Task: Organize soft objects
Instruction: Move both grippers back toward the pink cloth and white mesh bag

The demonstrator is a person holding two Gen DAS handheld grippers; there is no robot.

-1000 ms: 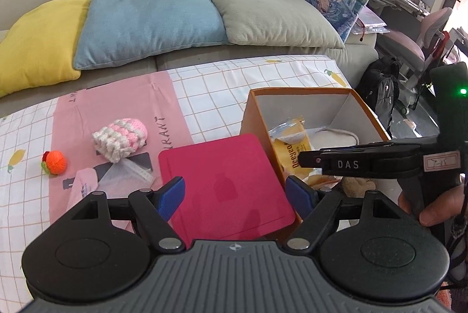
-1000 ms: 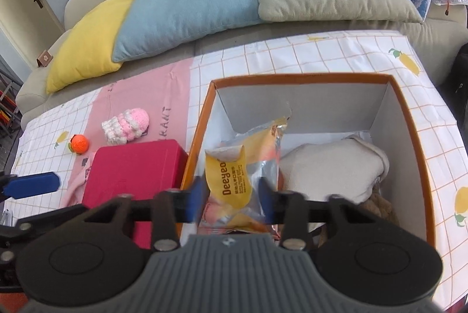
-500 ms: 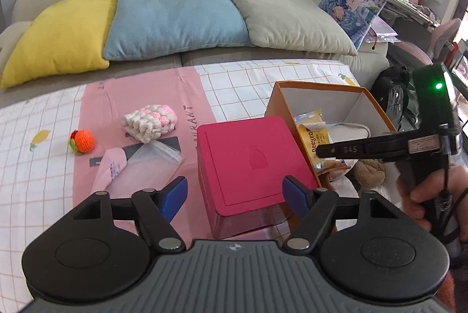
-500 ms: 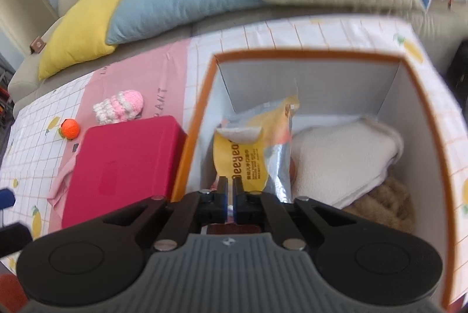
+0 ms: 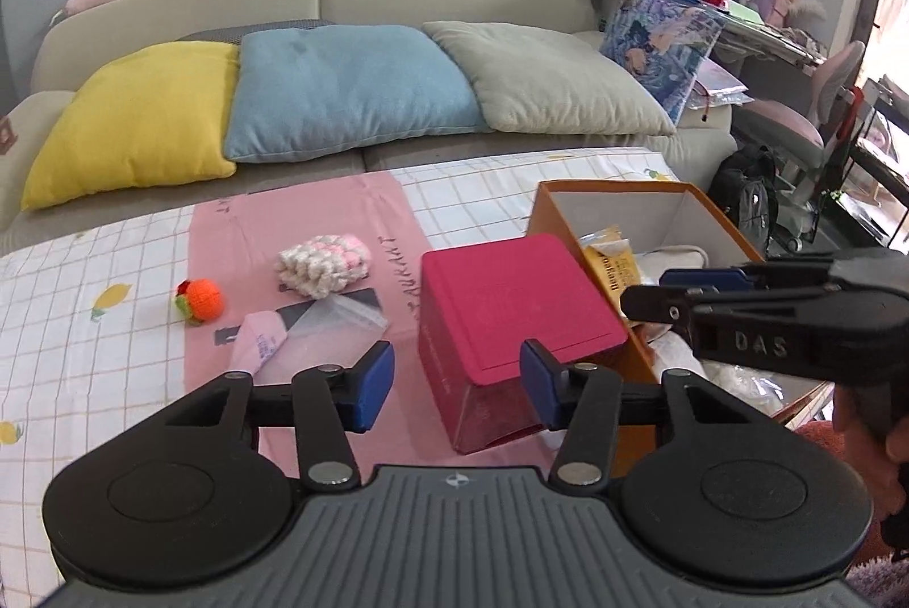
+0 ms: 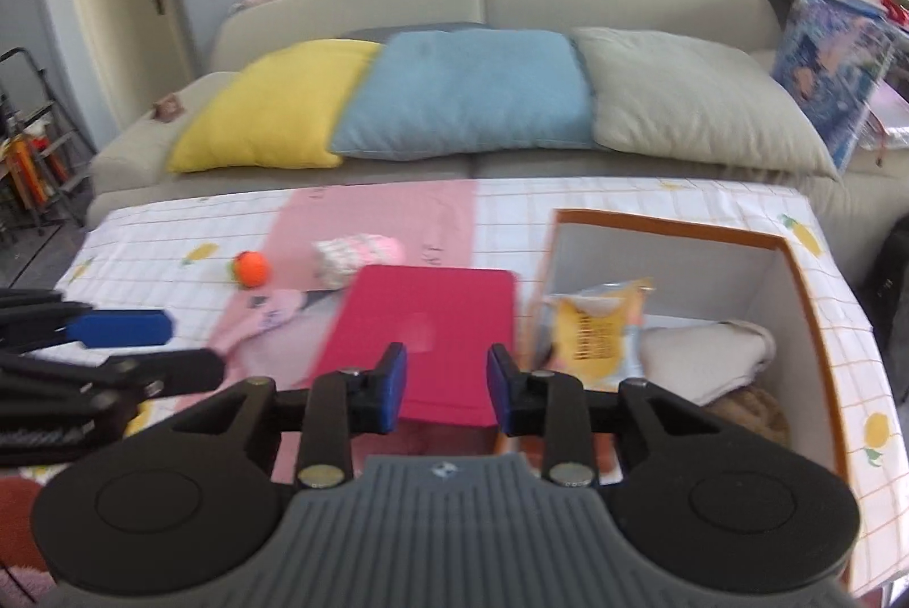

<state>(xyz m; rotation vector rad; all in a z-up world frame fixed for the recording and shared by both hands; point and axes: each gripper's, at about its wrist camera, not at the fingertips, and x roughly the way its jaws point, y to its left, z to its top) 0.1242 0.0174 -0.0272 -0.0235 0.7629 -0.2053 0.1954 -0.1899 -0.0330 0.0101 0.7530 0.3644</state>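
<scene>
Sofa (image 5: 454, 0) along the back, with yellow, blue and grey cushions. Checked tablecloth (image 5: 85, 324) in front, pink strip down the middle. Orange box (image 5: 636, 358) at right, holding a yellow snack packet (image 5: 616, 261) and cream cloth (image 6: 710, 358). Red box (image 5: 511, 301) just beside it. Knitted pink-and-white piece (image 5: 324, 264) and orange crochet ball (image 5: 201, 301) loose on the pink strip. Left gripper (image 5: 454, 383) parted, just been closing, nothing between. Right gripper (image 6: 446, 395) parted, just been opening, empty.
</scene>
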